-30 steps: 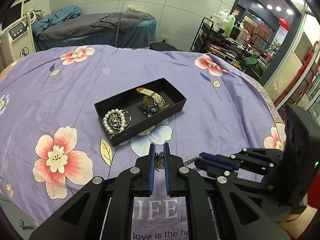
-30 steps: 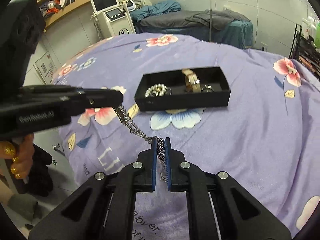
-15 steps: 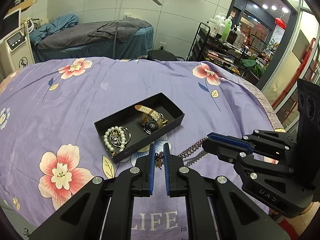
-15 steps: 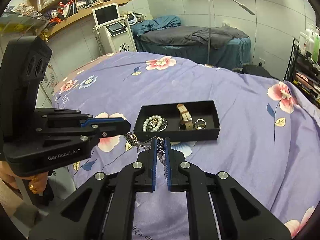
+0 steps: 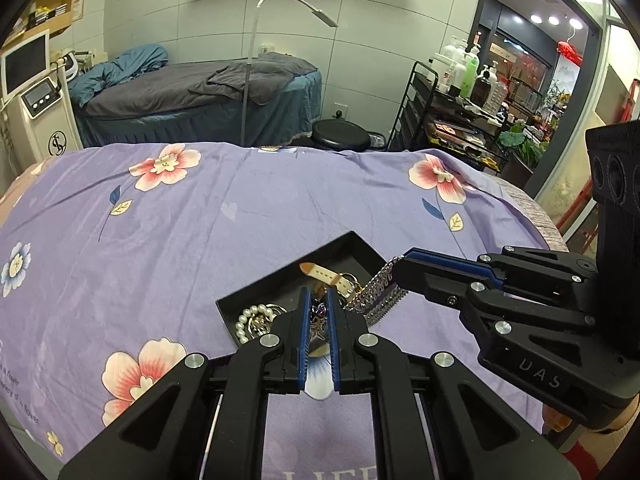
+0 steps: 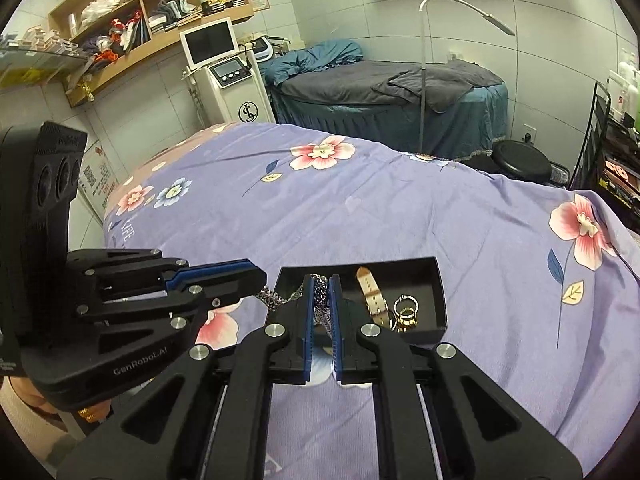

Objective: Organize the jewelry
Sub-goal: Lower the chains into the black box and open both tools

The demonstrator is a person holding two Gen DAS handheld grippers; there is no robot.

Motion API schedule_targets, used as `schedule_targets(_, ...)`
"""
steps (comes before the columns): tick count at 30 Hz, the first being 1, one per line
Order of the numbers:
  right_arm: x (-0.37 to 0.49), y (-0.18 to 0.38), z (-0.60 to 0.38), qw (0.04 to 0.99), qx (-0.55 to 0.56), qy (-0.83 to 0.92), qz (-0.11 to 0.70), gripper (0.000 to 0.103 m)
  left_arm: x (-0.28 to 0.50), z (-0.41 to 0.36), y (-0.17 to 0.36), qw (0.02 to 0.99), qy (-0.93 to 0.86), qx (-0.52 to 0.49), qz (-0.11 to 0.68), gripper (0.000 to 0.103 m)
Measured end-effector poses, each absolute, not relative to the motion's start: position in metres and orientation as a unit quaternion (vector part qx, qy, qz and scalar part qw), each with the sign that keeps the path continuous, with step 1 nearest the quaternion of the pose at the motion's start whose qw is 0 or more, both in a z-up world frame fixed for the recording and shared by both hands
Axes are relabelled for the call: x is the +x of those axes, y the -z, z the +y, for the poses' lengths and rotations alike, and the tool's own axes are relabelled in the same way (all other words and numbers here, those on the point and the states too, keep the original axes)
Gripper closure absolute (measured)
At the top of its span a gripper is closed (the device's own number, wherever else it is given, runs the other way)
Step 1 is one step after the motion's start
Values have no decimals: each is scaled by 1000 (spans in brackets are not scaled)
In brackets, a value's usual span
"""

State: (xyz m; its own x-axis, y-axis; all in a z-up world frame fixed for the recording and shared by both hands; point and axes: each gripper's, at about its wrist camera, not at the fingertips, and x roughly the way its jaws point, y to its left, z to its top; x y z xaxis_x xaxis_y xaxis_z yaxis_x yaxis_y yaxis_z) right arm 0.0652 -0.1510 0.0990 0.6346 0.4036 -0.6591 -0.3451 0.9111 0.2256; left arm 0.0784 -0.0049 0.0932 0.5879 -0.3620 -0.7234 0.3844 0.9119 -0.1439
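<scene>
A silver chain necklace hangs between both grippers above a black tray. My left gripper is shut on the chain's pendant end. My right gripper is shut on the other end of the chain. Both hover over the tray on the purple flowered bedsheet. The tray holds a pearl bracelet, a tan-strap watch and gold rings.
The bed spreads wide to the left and back. A second bed, a white machine, a floor lamp, a black stool and a shelf cart stand behind.
Both grippers have lifted the chain off the sheet and carried it forward, from in front of the tray to above it. The two grippers are now closer together.
</scene>
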Motion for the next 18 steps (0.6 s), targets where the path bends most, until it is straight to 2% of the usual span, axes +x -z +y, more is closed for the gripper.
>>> schedule_targets(7, 100, -89, -143, 894, 51, -208, 394, 95, 103, -2, -83, 888, 198, 10, 414, 95)
schedule_targets(18, 125, -41, -148, 870, 90, -188, 447, 95, 130, -7, -36, 868, 189, -11, 460, 95)
